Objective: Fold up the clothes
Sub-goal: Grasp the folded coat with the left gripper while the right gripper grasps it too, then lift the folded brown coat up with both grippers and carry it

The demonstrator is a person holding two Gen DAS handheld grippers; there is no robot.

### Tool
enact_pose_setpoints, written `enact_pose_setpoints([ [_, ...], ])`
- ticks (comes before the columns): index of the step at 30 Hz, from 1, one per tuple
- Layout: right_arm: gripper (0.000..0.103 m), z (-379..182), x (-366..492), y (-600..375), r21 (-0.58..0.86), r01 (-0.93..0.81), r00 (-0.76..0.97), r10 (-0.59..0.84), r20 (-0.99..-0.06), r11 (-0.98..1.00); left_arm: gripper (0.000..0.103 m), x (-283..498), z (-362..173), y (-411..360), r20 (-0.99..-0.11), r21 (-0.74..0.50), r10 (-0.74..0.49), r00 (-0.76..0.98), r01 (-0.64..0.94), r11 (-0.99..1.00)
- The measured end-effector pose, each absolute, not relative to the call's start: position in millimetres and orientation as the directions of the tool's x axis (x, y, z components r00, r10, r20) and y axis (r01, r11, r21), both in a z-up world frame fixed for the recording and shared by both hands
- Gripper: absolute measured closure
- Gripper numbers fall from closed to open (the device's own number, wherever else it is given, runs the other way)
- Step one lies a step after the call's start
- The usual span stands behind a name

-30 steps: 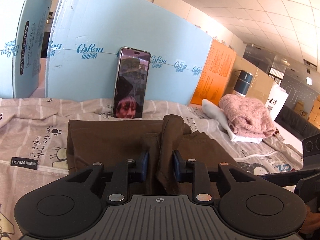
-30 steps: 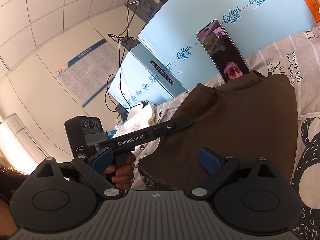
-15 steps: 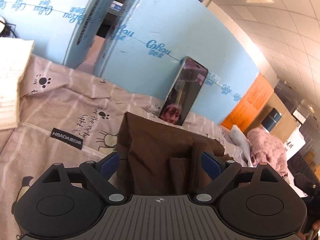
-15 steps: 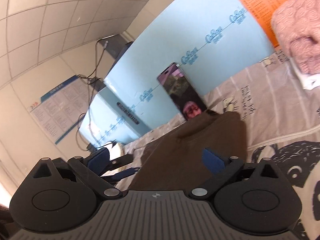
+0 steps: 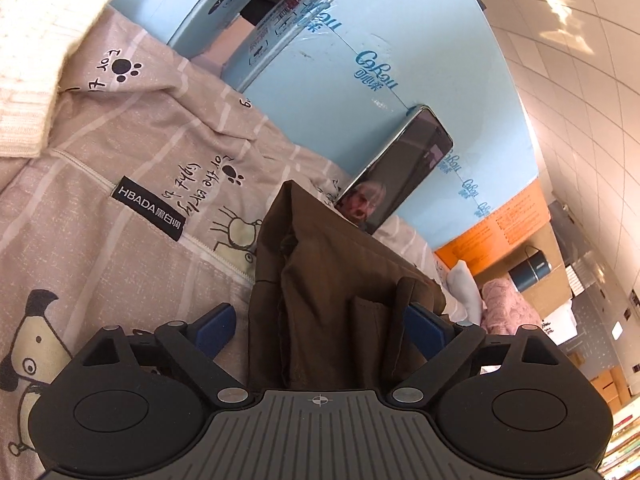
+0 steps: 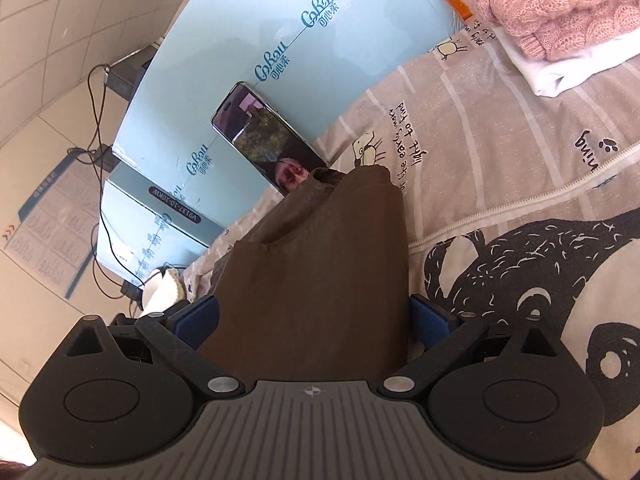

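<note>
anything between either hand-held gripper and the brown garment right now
Nothing visible does. The brown garment lies folded on the printed bedcover, straight ahead of the open left hand-held gripper. In the right wrist view it fills the gap of the open right hand-held gripper. The phone stands beyond the garment, not in the way.

Left gripper (image 5: 319, 326): jaws spread wide, blue pads far apart, tilted over to one side.
Right gripper (image 6: 313, 318): jaws likewise wide apart, nothing pinched between the pads, pointing forward and rolled sideways.
</note>
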State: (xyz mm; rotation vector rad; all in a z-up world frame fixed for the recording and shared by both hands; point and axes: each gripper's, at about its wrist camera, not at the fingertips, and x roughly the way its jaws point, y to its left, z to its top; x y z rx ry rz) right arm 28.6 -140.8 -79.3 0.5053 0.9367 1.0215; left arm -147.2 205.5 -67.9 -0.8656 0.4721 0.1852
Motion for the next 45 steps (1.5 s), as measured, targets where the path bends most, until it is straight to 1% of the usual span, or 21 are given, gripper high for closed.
enact_pose_setpoints([
  [6, 0.003, -81, 34, -148, 0.771, -0.456, 0.206, 0.895, -0.395, 0.445, 0.007, -138, -70, 194, -0.442, -0.709, -0.138, 0.886, -0.252, 0.658],
  [9, 0.002, -80, 29, -140, 0.742, -0.496, 0.184, 0.890, -0.417, 0.450, 0.006, -135, -72, 191, -0.415, -0.730, -0.178, 0.892, -0.210, 0.650],
  [15, 0.001, -80, 22, -130, 0.745, -0.538, 0.111, 0.909, -0.402, 0.395, 0.005, -138, -78, 193, -0.290, -0.833, -0.265, 0.920, -0.105, 0.544],
  [18, 0.006, -81, 22, -132, 0.785, -0.514, 0.081, 0.930, -0.357, 0.346, 0.006, -135, -78, 184, -0.303, -0.801, -0.255, 0.918, -0.101, 0.590],
  [20, 0.013, -82, 22, -132, 0.787, -0.506, 0.091, 0.929, -0.359, 0.354, 0.011, -132, -77, 176, -0.343, -0.751, -0.223, 0.912, -0.124, 0.648],
  [21, 0.021, -82, 22, -132, 0.777, -0.504, 0.109, 0.920, -0.376, 0.377, 0.018, -130, -76, 172, -0.365, -0.722, -0.204, 0.908, -0.138, 0.678],
  [22, 0.032, -83, 21, -130, 0.758, -0.508, 0.133, 0.906, -0.401, 0.410, 0.030, -129, -77, 171, -0.381, -0.706, -0.185, 0.906, -0.156, 0.690],
  [24, 0.044, -84, 20, -128, 0.727, -0.518, 0.170, 0.886, -0.431, 0.452, 0.044, -129, -79, 172, -0.408, -0.692, -0.150, 0.900, -0.198, 0.694],
  [25, 0.048, -84, 20, -128, 0.717, -0.520, 0.183, 0.881, -0.437, 0.464, 0.051, -129, -79, 173, -0.413, -0.688, -0.141, 0.900, -0.207, 0.696],
  [26, 0.051, -85, 20, -128, 0.710, -0.520, 0.195, 0.876, -0.442, 0.475, 0.054, -129, -80, 173, -0.413, -0.685, -0.135, 0.901, -0.210, 0.697],
  [27, 0.061, -86, 21, -129, 0.710, -0.514, 0.205, 0.872, -0.444, 0.482, 0.059, -129, -80, 172, -0.412, -0.680, -0.133, 0.901, -0.208, 0.703],
  [28, 0.066, -88, 23, -130, 0.713, -0.506, 0.211, 0.871, -0.444, 0.486, 0.062, -129, -80, 171, -0.410, -0.675, -0.131, 0.903, -0.204, 0.709],
  [31, 0.074, -86, 22, -132, 0.710, -0.513, 0.232, 0.874, -0.427, 0.483, 0.065, -132, -78, 171, -0.396, -0.679, -0.133, 0.909, -0.192, 0.709],
  [33, 0.077, -81, 16, -131, 0.666, -0.555, 0.270, 0.866, -0.422, 0.498, 0.066, -132, -77, 171, -0.390, -0.680, -0.132, 0.911, -0.189, 0.708],
  [34, 0.080, -78, 12, -131, 0.651, -0.573, 0.281, 0.865, -0.415, 0.498, 0.066, -133, -76, 169, -0.387, -0.679, -0.132, 0.913, -0.185, 0.711],
  [37, 0.085, -70, 6, -135, 0.639, -0.590, 0.305, 0.868, -0.391, 0.494, 0.066, -133, -71, 158, -0.376, -0.663, -0.147, 0.915, -0.155, 0.732],
  [42, 0.088, -49, 1, -161, 0.641, -0.590, 0.358, 0.871, -0.337, 0.491, 0.066, -127, -62, 129, -0.362, -0.625, -0.204, 0.909, -0.074, 0.777],
  [45, 0.088, -34, 4, -185, 0.609, -0.594, 0.438, 0.846, -0.303, 0.525, 0.066, -116, -50, 110, -0.329, -0.615, -0.284, 0.901, 0.024, 0.788],
])
